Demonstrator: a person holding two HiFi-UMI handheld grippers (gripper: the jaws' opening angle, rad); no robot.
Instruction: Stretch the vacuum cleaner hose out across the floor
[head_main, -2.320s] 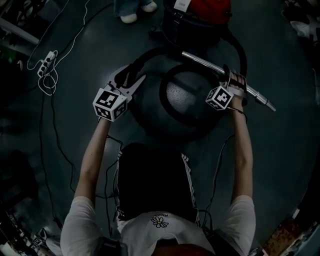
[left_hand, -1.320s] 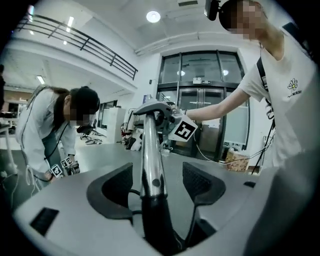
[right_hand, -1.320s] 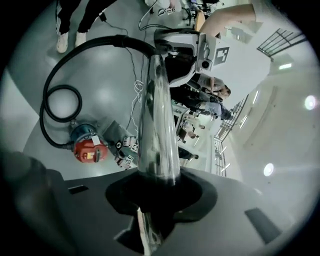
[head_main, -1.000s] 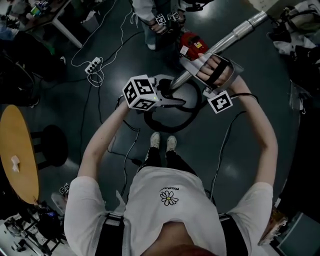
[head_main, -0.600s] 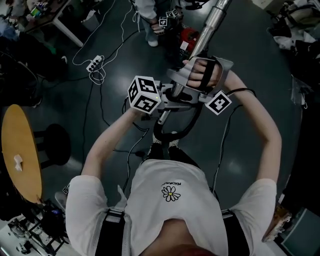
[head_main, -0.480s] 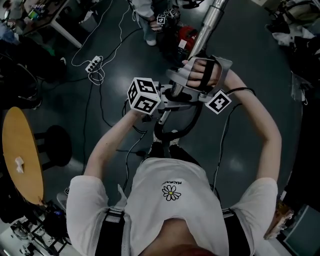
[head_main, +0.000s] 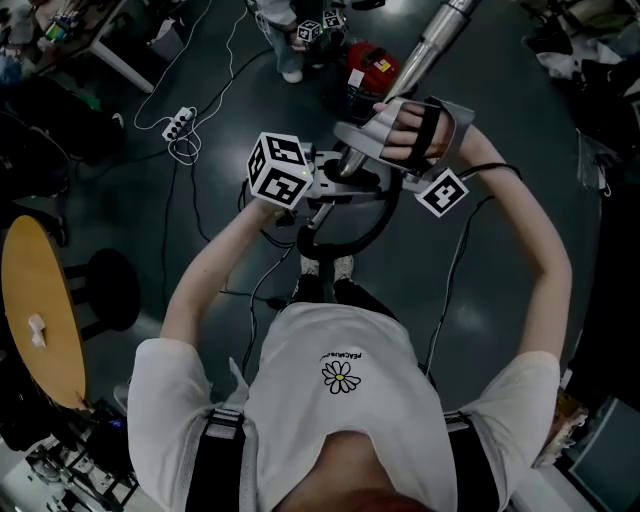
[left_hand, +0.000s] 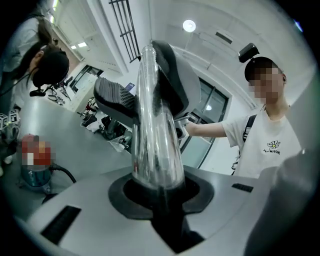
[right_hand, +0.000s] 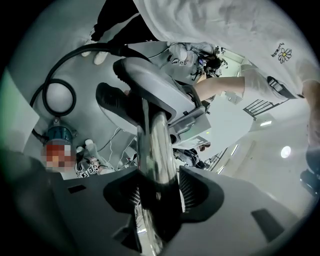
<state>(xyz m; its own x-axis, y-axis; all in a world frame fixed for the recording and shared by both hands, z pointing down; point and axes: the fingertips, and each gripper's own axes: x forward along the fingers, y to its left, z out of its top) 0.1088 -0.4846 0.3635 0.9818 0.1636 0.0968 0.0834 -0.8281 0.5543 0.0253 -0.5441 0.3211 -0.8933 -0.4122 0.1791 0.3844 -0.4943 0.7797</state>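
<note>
Since a second ago you have swung the metal tube (head_main: 425, 55) steeper. It pointed to the upper right corner and now runs from the middle of the frame up to the top edge. Your left gripper (head_main: 335, 183), which was wide then, has just been closing on the tube.

Around you in the head view is the dark grey floor (head_main: 480, 330). The yellow round table (head_main: 40, 300) is at the left edge. The red vacuum cleaner (head_main: 368, 68) stands at the top, a little right of centre, just beside the tube in the picture.

The black hose (head_main: 350, 235) curls in a loop in the middle of the frame, under both grippers and above your shoes. From this view I cannot tell if the loop rests on the floor.

In the left gripper view the jaws are clenched on the lower end of the shiny tube (left_hand: 152, 145). Your right gripper (head_main: 350, 145) grasps the same tube just above the left one. Its jaws have just been opening a little, but in the right gripper view the ribbed pads are against the tube (right_hand: 157, 150).

The white power strip (head_main: 180, 122) lies at the upper left.
</note>
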